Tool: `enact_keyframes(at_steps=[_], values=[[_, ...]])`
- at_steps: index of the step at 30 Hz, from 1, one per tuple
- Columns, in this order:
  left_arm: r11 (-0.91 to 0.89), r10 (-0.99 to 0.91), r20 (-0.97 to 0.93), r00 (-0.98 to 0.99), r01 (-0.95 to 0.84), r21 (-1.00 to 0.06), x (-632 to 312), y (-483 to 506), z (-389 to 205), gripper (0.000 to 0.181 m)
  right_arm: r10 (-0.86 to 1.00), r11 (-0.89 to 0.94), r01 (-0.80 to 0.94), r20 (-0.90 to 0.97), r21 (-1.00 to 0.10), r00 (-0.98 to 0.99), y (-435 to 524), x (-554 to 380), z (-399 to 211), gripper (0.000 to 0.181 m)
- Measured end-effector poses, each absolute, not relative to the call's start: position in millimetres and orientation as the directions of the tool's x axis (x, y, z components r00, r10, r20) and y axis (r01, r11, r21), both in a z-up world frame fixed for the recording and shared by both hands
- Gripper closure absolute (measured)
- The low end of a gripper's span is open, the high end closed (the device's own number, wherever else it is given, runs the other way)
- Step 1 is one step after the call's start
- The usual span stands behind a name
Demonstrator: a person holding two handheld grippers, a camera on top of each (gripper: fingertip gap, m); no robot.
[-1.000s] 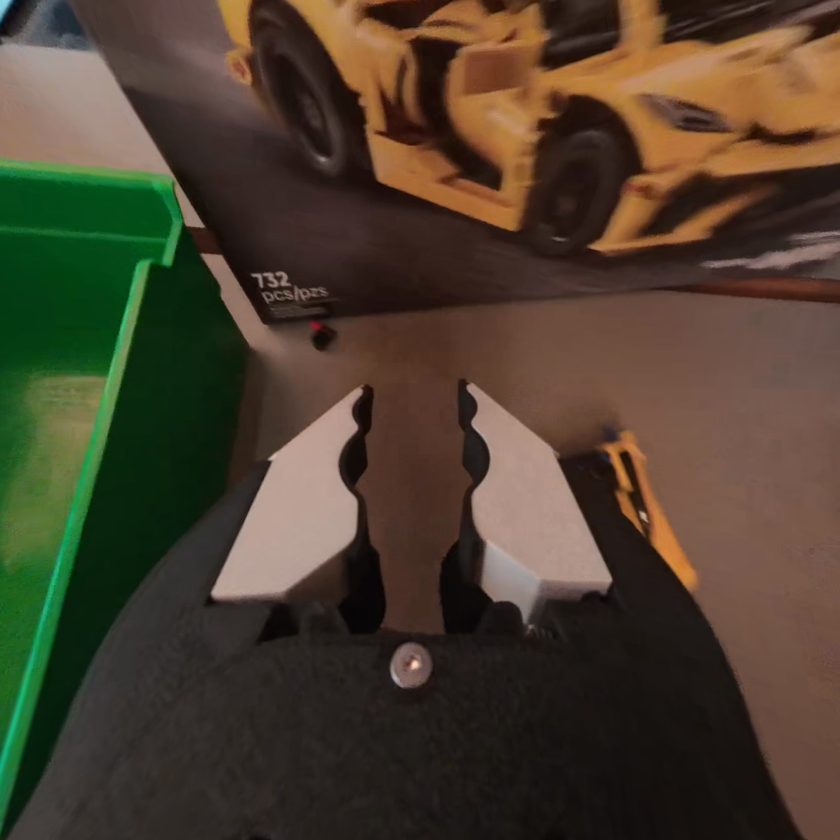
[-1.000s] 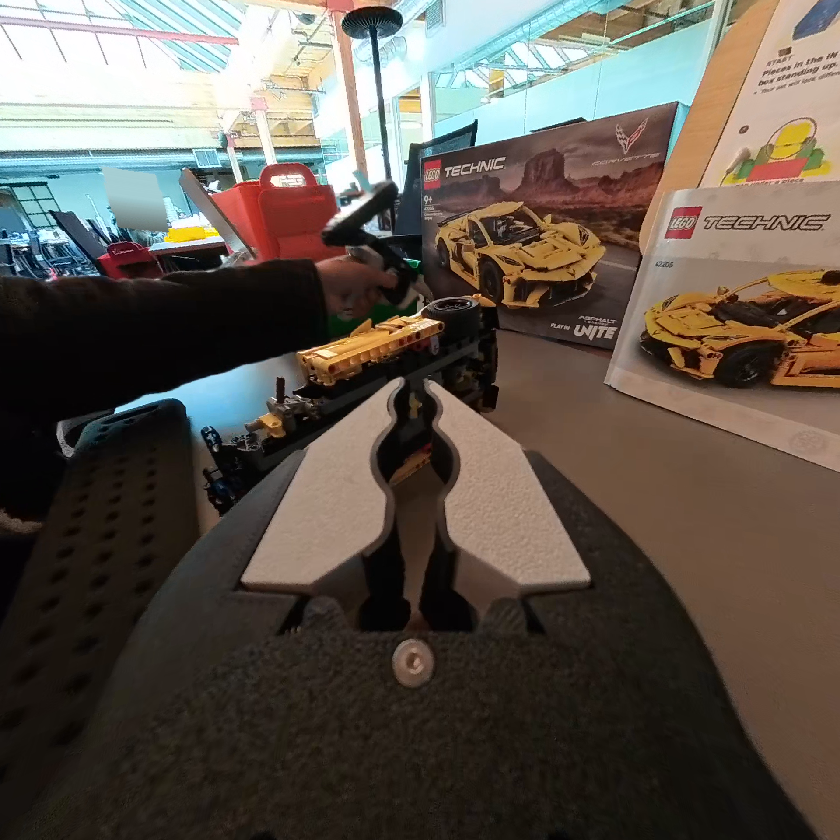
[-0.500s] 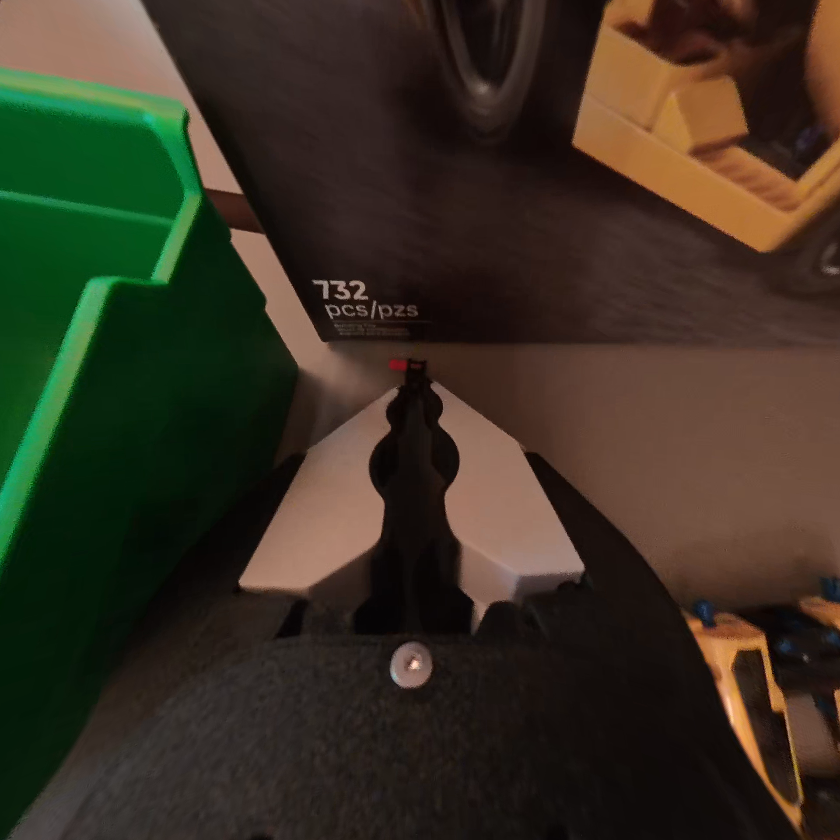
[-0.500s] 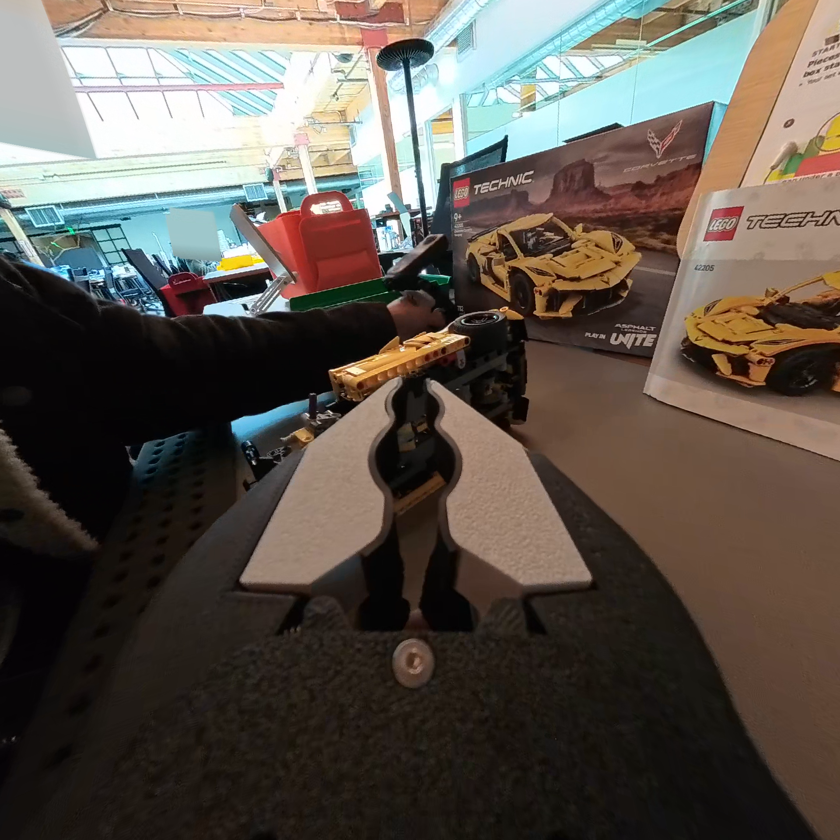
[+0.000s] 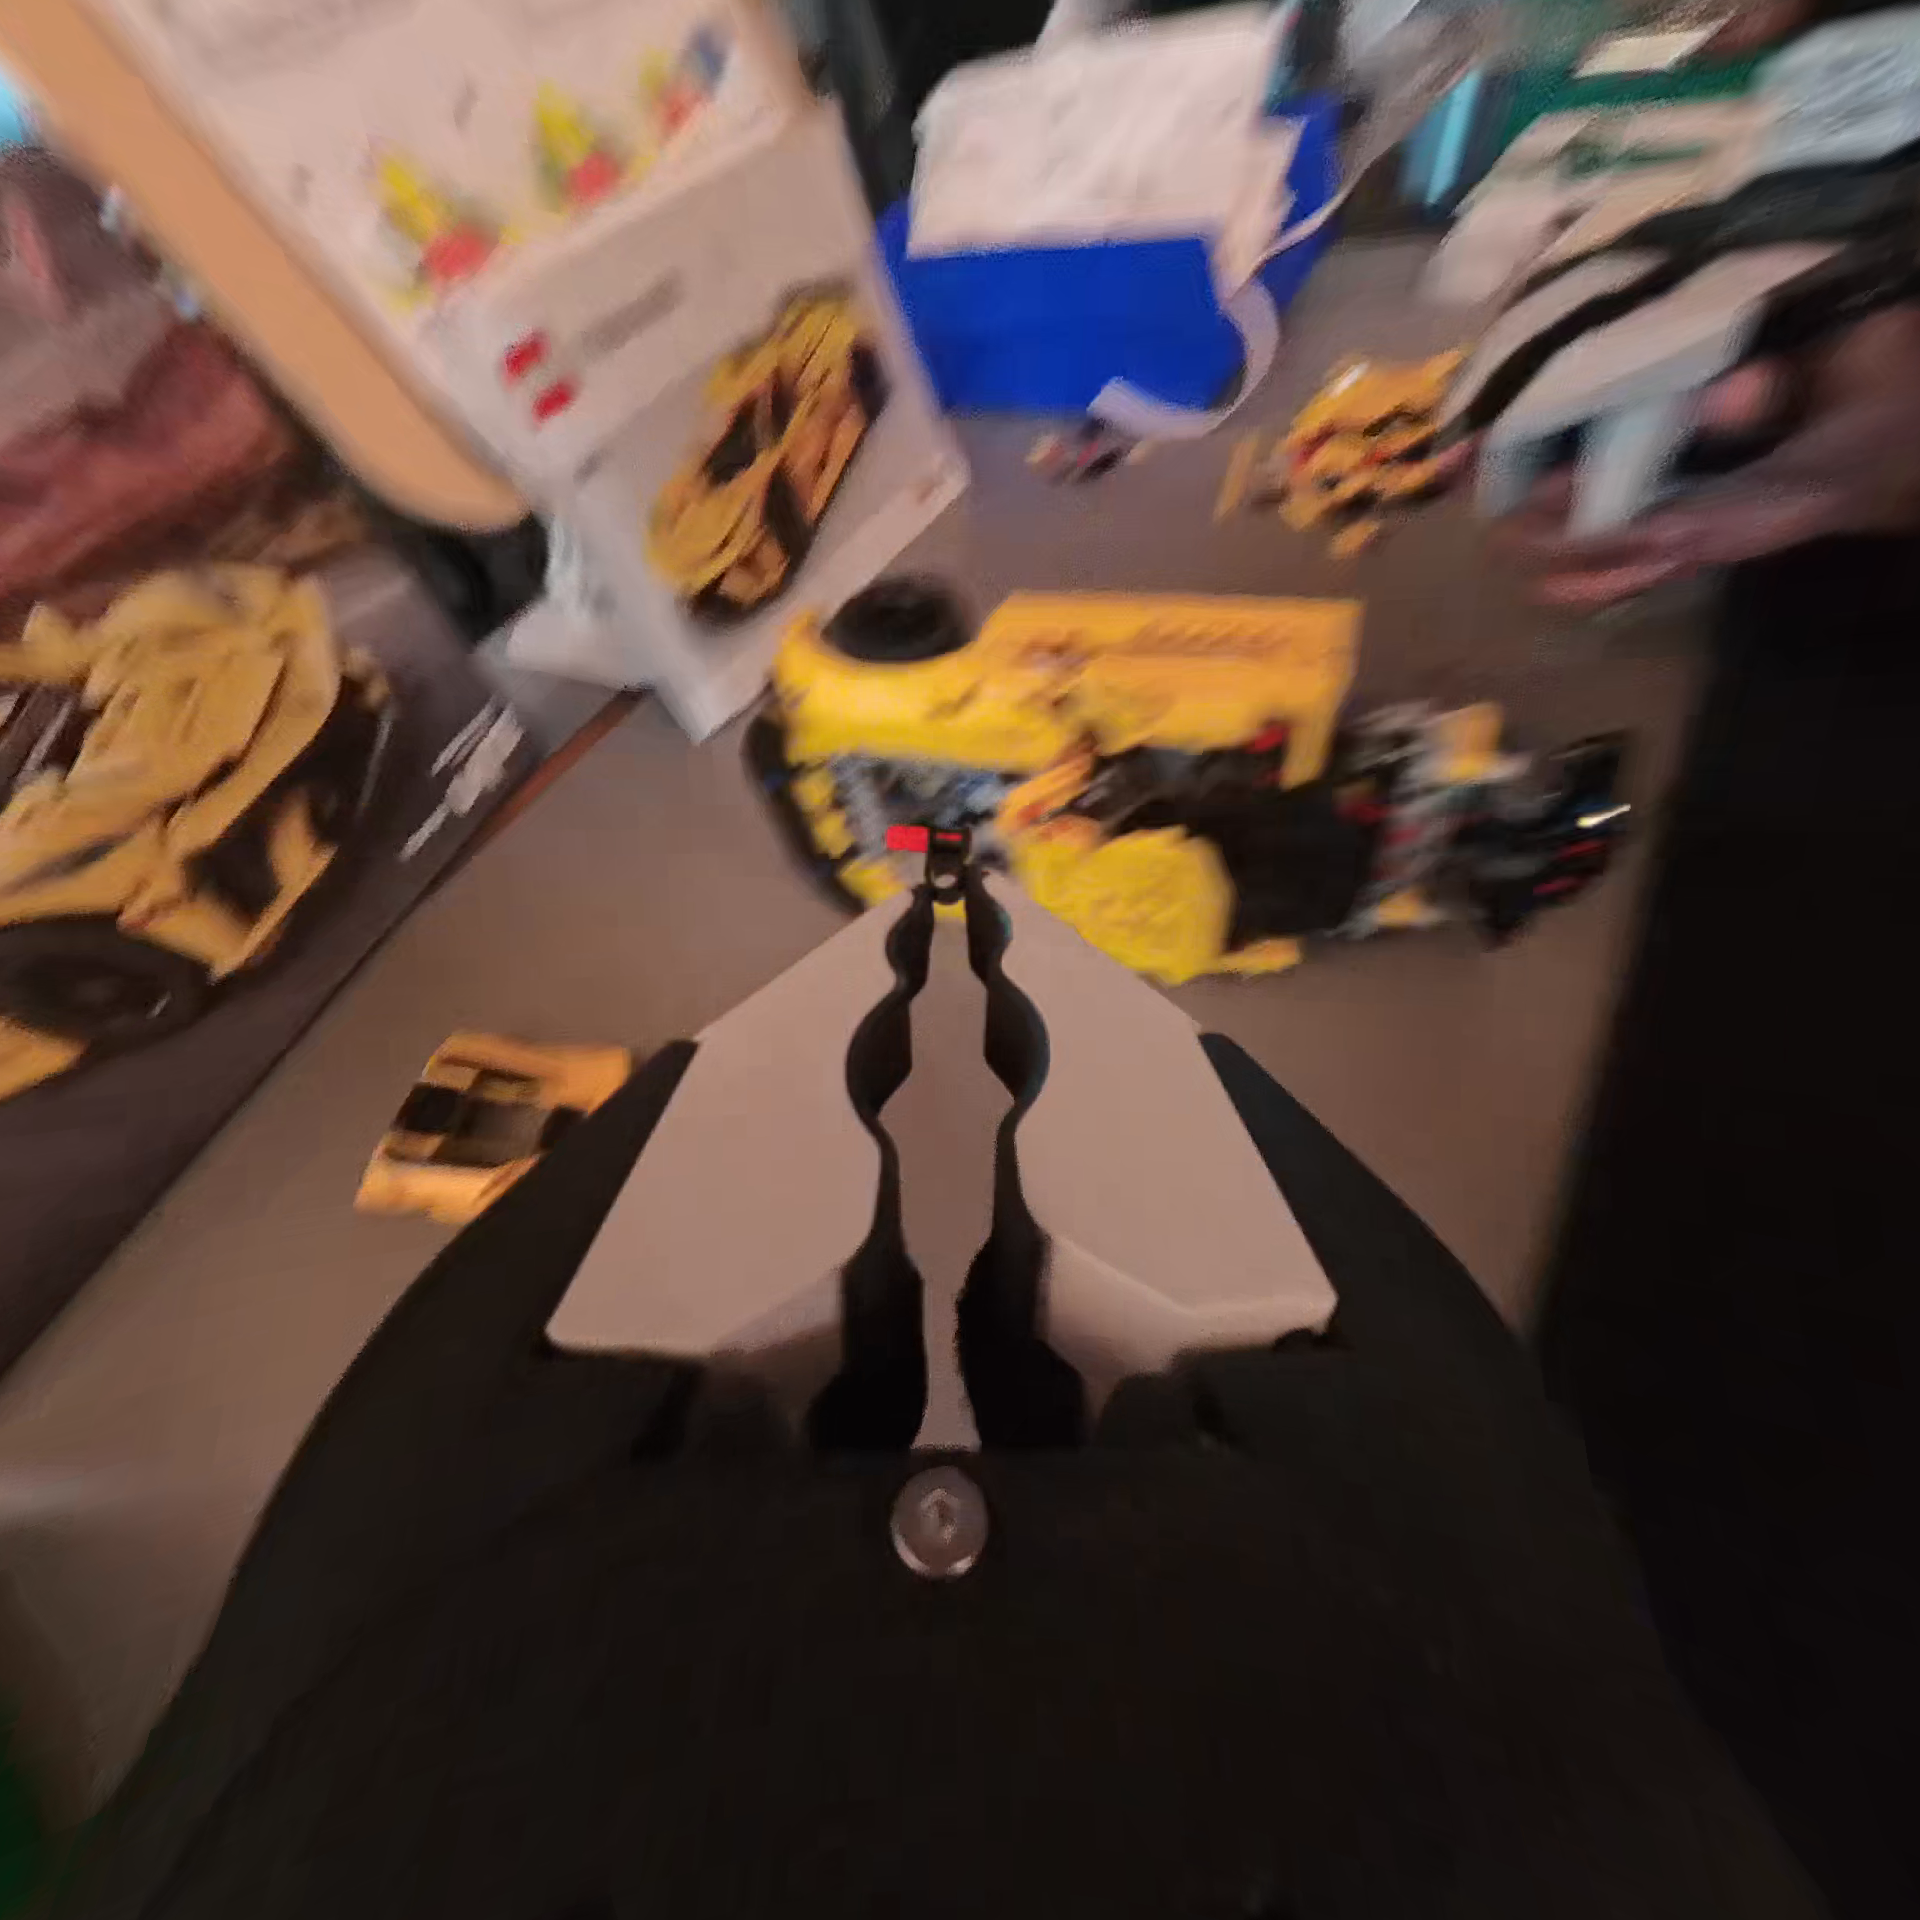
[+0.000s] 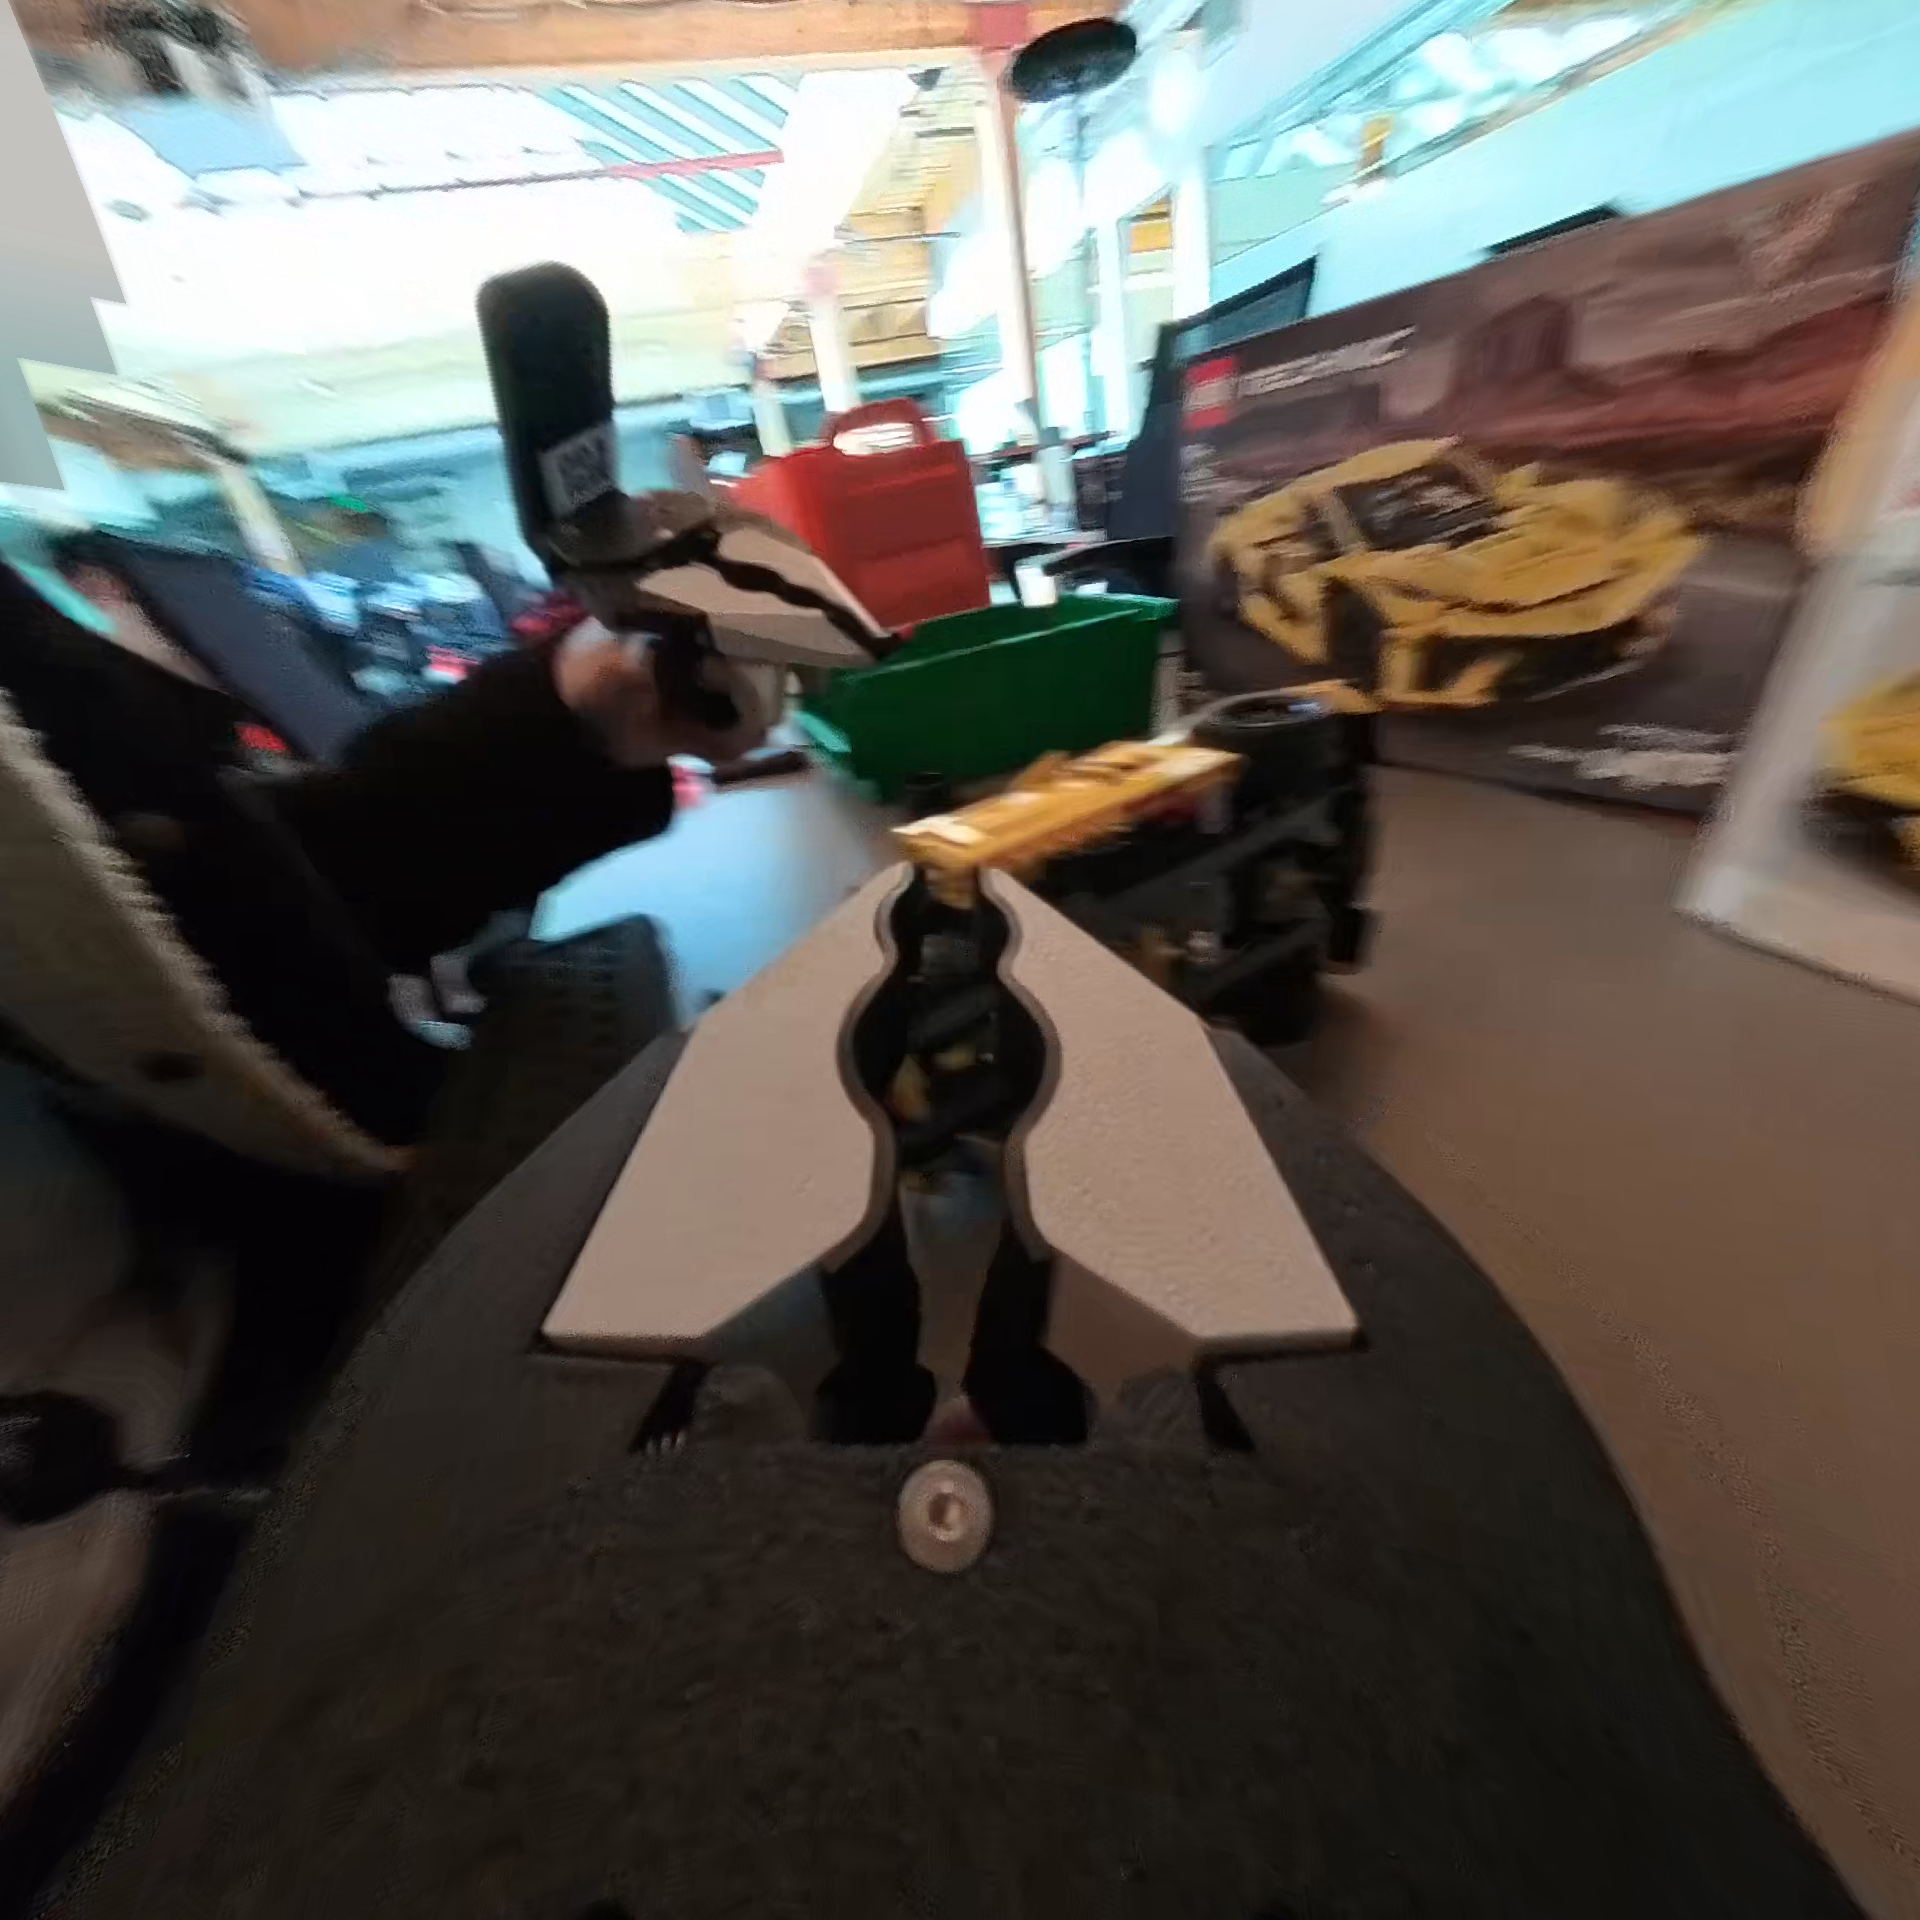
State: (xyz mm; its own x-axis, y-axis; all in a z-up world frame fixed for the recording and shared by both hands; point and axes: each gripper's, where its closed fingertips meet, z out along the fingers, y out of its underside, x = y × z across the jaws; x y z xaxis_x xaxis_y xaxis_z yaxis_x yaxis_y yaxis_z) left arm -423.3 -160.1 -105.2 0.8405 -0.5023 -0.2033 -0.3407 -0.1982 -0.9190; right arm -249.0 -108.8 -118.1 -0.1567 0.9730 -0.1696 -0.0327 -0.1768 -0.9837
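Observation:
My left gripper is shut on a small black and red piece and holds it in the air just short of the yellow and black brick-built car model. My right gripper is shut on the near end of that model, which rests on the grey table. The left gripper also shows in the right wrist view, raised at the left above the model. The right gripper shows blurred in the left wrist view, at the top right.
A loose yellow panel lies on the table at the left. A car box, a booklet, a blue bin and loose yellow parts stand behind. A green bin and a red bin sit beyond the model. One gripper's finger ends stand about 20 cm off the other's.
My left gripper shut on the small red and black piece beside the box, lifted it and swung right, away from the green bin, toward the model. The right gripper kept its hold.

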Motion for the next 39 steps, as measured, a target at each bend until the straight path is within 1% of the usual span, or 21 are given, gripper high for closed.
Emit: enact_keyframes(at_steps=[1, 2, 3, 6, 8, 10, 13, 16, 18, 19, 23, 25, 26, 27, 28, 29, 30, 32, 34, 37, 39], values=[[-0.149, -0.528, -0.231, 0.817, -0.358, -0.922, -401.9, -171.1, -98.8, 0.176, 0.943, -0.255, -0.001, -0.248, -0.967, -0.223, -124.3, -253.1, -114.1, 0.166], [-0.111, -0.554, -0.275, 0.786, -0.397, -0.911, -381.8, -180.7, -97.8, 0.176, 0.906, -0.324, 0.053, -0.326, -0.945, -0.27, -138.3, -259.4, -112.0, 0.153], [-0.071, -0.573, -0.327, 0.751, -0.443, -0.894, -363.2, -188.4, -99.0, 0.175, 0.874, -0.371, 0.097, -0.383, -0.923, -0.299, -150.3, -266.8, -110.5, 0.144], [0.05, -0.595, -0.451, 0.665, -0.529, -0.847, -320.9, -202.8, -102.0, 0.176, 0.8, -0.448, 0.217, -0.497, -0.867, -0.336, -178.5, -284.1, -113.6, 0.142], [0.124, -0.592, -0.525, 0.611, -0.575, -0.809, -303.1, -207.7, -103.7, 0.176, 0.745, -0.502, 0.282, -0.575, -0.818, -0.339, -188.5, -287.0, -115.9, 0.148], [0.148, -0.592, -0.584, 0.556, -0.637, -0.757, -294.3, -208.5, -110.9, 0.176, 0.682, -0.557, 0.306, -0.636, -0.772, -0.361, -192.1, -284.6, -113.3, 0.157], [0.17, -0.588, -0.646, 0.487, -0.706, -0.687, -286.3, -206.9, -120.2, 0.176, 0.637, -0.575, 0.345, -0.67, -0.742, -0.381, -196.7, -281.6, -116.3, 0.16], [0.181, -0.584, -0.676, 0.449, -0.74, -0.648, -279.8, -204.2, -127.0, 0.176, 0.627, -0.576, 0.362, -0.68, -0.733, -0.38, -199.9, -284.6, -120.4, 0.16], [0.183, -0.59, -0.676, 0.442, -0.742, -0.645, -276.5, -203.3, -129.6, 0.177, 0.619, -0.577, 0.364, -0.682, -0.731, -0.389, -202.1, -285.7, -122.3, 0.164], [0.181, -0.594, -0.67, 0.445, -0.738, -0.65, -275.1, -203.0, -130.5, 0.177, 0.61, -0.58, 0.365, -0.686, -0.728, -0.396, -203.0, -285.5, -122.5, 0.177], [0.171, -0.575, -0.68, 0.455, -0.746, -0.643, -276.4, -199.3, -133.6, 0.176, 0.605, -0.593, 0.358, -0.693, -0.721, -0.393, -200.1, -286.5, -124.7, 0.178], [0.13, -0.556, -0.666, 0.497, -0.739, -0.661, -277.4, -194.3, -136.6, 0.176, 0.631, -0.582, 0.344, -0.676, -0.737, -0.38, -196.4, -287.3, -127.0, 0.178], [0.108, -0.539, -0.668, 0.512, -0.745, -0.658, -278.4, -190.4, -139.9, 0.174, 0.631, -0.578, 0.344, -0.673, -0.74, -0.386, -197.5, -287.2, -126.5, 0.178], [0.086, -0.525, -0.679, 0.514, -0.761, -0.643, -279.5, -186.8, -145.0, 0.164, 0.632, -0.576, 0.347, -0.672, -0.74, -0.385, -198.9, -287.6, -126.9, 0.178], [0.073, -0.516, -0.69, 0.507, -0.777, -0.626, -279.2, -184.3, -149.8, 0.162, 0.646, -0.57, 0.348, -0.667, -0.745, -0.371, -198.9, -289.4, -129.2, 0.178], [0.076, -0.49, -0.708, 0.508, -0.785, -0.615, -279.3, -182.0, -150.3, 0.164, 0.654, -0.567, 0.349, -0.665, -0.747, -0.361, -198.8, -290.6, -131.1, 0.178], [0.086, -0.453, -0.729, 0.513, -0.789, -0.608, -280.4, -179.8, -147.7, 0.174, 0.646, -0.578, 0.341, -0.671, -0.741, -0.364, -197.5, -290.4, -129.6, 0.178], [0.064, -0.434, -0.74, 0.514, -0.801, -0.595, -281.2, -177.5, -150.4, 0.175, 0.649, -0.581, 0.347, -0.677, -0.736, -0.348, -194.8, -290.9, -132.9, 0.178], [0.035, -0.405, -0.775, 0.486, -0.839, -0.544, -283.6, -174.6, -155.1, 0.176, 0.66, -0.586, 0.343, -0.678, -0.734, -0.324, -191.0, -292.5, -137.2, 0.179], [0.054, -0.329, -0.892, 0.309, -0.937, -0.345, -286.3, -172.8, -160.7, 0.178, 0.649, -0.604, 0.35, -0.697, -0.716, -0.305, -187.7, -294.0, -143.9, 0.18], [0.056, -0.324, -0.914, 0.244, -0.96, -0.276, -286.1, -171.8, -164.1, 0.179, 0.643, -0.604, 0.363, -0.703, -0.709, -0.304, -186.2, -293.7, -146.8, 0.18]])
